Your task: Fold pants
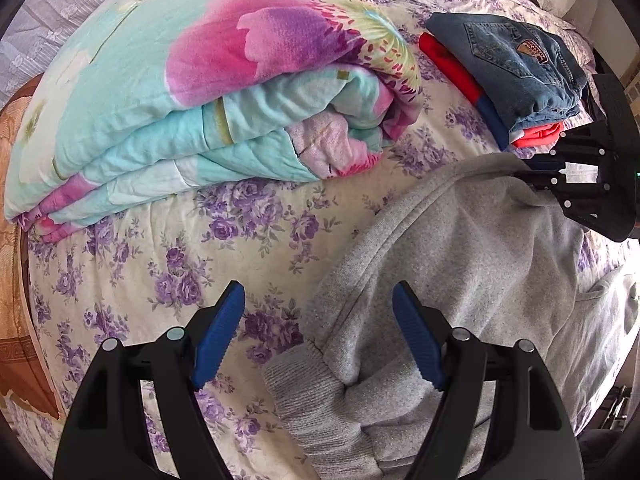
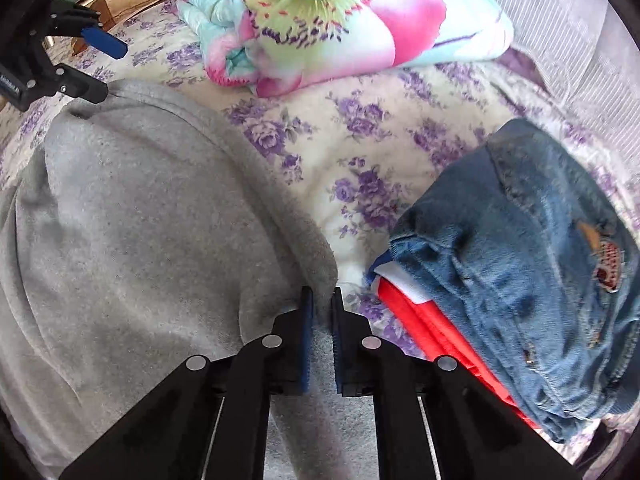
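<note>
Surface: bed sheet [image 1: 168, 248], cream with purple flower print, covers the whole work area.

Task item: grey sweatpants [image 1: 460, 264], fleece knit, lying on the bed sheet in the right half of the left wrist view and the left half of the right wrist view. 1 ribbed cuff [image 1: 296, 396] shows near the bottom of the left wrist view, bunched. A raised seam runs along the upper edge of the fabric.

Left gripper [image 1: 318, 336]: black frame, 2 blue pads, jaws spread wide apart. The right pad lies over the grey fabric just above the cuff; the left pad is over bare sheet. Nothing is pinched between them. In the right wrist view it appears at the top left, at the far edge of the sweatpants, jaws parted.

Right gripper [image 2: 320, 304]: black frame, 2 blue pads, jaws drawn close and pinching a folded edge of the grey sweatpants. In the left wrist view it sits at the right edge, on the far side of the fabric.

Quilt [image 1: 208, 80]: folded, turquoise with large pink and purple flowers, resting on the sheet beyond the sweatpants, apart from them.

Clothes stack: folded denim jeans [image 2: 528, 272] with a stitched patch on top, a red garment [image 2: 424, 320] with a blue and white edge beneath. Stack stands beside the sweatpants, just right of the right gripper.

Bed frame [image 1: 16, 280]: brown, seen at the left edge.
</note>
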A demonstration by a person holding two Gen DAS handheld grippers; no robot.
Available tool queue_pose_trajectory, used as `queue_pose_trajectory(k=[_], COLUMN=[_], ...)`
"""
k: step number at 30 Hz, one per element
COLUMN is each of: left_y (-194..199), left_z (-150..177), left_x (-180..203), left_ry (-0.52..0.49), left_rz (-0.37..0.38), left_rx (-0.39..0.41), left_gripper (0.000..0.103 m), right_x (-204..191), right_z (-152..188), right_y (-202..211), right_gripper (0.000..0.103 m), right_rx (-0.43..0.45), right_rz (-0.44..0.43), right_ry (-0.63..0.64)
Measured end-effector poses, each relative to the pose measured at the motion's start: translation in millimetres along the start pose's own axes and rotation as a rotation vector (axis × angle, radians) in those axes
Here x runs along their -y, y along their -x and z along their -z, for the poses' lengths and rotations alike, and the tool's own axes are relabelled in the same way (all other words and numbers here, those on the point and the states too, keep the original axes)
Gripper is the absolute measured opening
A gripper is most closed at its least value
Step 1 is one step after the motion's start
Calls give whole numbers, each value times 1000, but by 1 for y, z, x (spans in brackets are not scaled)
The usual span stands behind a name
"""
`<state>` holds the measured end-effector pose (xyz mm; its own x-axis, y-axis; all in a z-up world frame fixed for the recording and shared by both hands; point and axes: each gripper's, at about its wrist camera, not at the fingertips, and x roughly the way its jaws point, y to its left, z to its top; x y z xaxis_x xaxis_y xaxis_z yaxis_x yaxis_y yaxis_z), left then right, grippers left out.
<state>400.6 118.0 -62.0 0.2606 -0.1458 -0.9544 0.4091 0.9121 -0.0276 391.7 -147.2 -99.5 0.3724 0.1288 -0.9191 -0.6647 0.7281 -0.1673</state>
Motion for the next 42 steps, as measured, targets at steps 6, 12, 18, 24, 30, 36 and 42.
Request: queue_pose_trajectory(k=[6, 12, 18, 24, 30, 36, 42], left_y=[-12, -25, -37, 14, 65, 105, 117], left_z=[-3, -8, -3, 20, 53, 122, 211], left_x=[-5, -5, 2, 11, 17, 39, 60], left_ry=[28, 22, 59, 12, -9, -29, -100], left_rz=[53, 138, 195, 145, 169, 205, 232], left_rx=[-38, -73, -98, 87, 177, 257, 277], left_gripper=[74, 73, 9, 8, 8, 8, 8], right_x=[14, 10, 15, 13, -12, -77, -162], right_z=[-7, -10, -10, -5, 19, 68, 137], right_y=[17, 15, 15, 45, 117, 175, 192], right_gripper=[9, 9, 9, 9, 9, 9, 10], right_rx=[58, 49, 45, 91, 172, 222, 206], right_rz=[69, 85, 103, 81, 28, -4, -82], right_ry=[-63, -50, -41, -77, -99, -87, -62])
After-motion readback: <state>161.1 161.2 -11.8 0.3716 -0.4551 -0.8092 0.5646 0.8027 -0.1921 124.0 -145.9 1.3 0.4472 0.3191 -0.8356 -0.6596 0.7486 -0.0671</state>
